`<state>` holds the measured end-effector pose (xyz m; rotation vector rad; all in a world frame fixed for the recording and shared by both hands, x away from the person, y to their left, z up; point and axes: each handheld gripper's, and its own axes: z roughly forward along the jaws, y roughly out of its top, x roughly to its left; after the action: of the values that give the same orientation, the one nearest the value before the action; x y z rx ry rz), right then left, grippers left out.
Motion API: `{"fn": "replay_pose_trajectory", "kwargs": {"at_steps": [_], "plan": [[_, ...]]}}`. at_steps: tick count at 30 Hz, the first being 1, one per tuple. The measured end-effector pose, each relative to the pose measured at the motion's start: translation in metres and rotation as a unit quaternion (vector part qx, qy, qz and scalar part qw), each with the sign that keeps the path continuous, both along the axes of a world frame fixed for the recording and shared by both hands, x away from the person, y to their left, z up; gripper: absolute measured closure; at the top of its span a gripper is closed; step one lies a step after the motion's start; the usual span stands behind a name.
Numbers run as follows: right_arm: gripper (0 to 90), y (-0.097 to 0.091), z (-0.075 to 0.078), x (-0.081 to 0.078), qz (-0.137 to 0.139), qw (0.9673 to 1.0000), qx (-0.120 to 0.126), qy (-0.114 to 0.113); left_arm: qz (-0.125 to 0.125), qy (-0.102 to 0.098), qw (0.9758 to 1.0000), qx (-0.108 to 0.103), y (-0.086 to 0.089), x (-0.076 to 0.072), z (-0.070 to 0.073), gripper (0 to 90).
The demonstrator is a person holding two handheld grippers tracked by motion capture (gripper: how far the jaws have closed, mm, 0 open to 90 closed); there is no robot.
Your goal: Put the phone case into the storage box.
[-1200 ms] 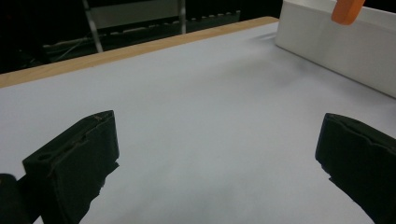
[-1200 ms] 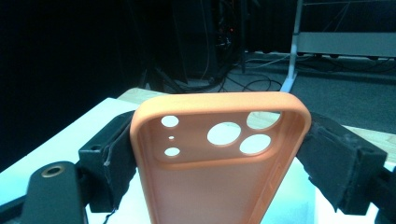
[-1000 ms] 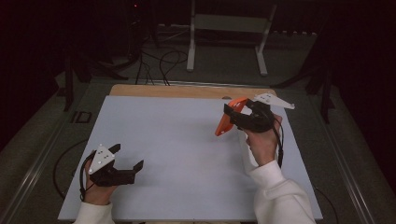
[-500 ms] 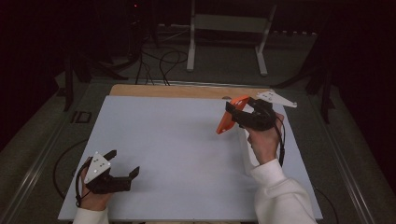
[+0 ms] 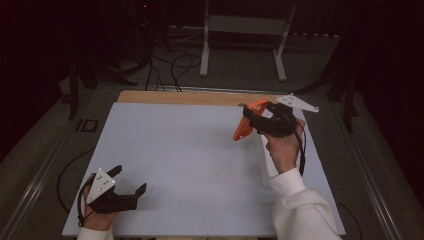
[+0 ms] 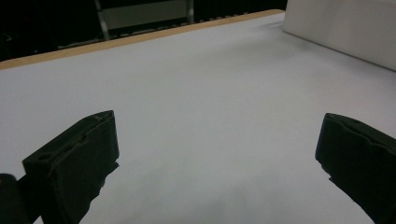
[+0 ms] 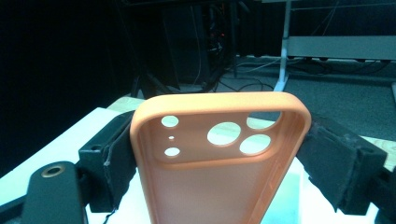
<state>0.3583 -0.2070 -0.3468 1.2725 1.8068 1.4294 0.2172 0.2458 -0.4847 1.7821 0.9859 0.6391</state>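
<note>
The orange phone case (image 5: 245, 121) hangs above the far right part of the white table (image 5: 190, 150), clamped across its width between the pads of the right gripper (image 5: 252, 120). In the right gripper view the case (image 7: 219, 163) stands with its camera-cutout end away from the gripper and its open inner side toward the lens, a pad (image 7: 116, 154) pressing on each long edge. Its long axis therefore runs straight out along the jaws, which point left across the table and slightly away from the person. A long white box (image 5: 265, 160) lies on the table just below the right hand. The left gripper (image 5: 129, 181) rests low at the near left corner, well apart from the case (its jaws stand wide apart with nothing between them), so the right hand is plainly the nearer one for any placing move.
</note>
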Motion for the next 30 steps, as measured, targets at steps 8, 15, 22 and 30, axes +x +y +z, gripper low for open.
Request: {"fn": "replay_pose_trajectory", "kwargs": {"at_steps": [8,15,22,30], "plan": [[16.9,-0.002,0.001,0.005,-0.008,1.0,-0.002,0.0,0.01,-0.003,0.9999,-0.001,0.003,-0.004,0.0,0.2],[16.9,-0.004,0.004,0.011,-0.017,0.9998,-0.007,-0.001,0.013,-0.005,0.9999,-0.002,0.005,-0.005,-0.001,0.2],[16.9,-0.005,0.005,0.016,-0.025,0.9996,-0.011,-0.002,0.013,-0.006,0.9999,0.001,0.005,-0.004,-0.001,0.2],[16.9,-0.011,0.008,0.024,-0.034,0.9994,-0.004,0.004,0.014,-0.005,0.9998,0.012,0.002,-0.002,-0.004,0.1]]}}
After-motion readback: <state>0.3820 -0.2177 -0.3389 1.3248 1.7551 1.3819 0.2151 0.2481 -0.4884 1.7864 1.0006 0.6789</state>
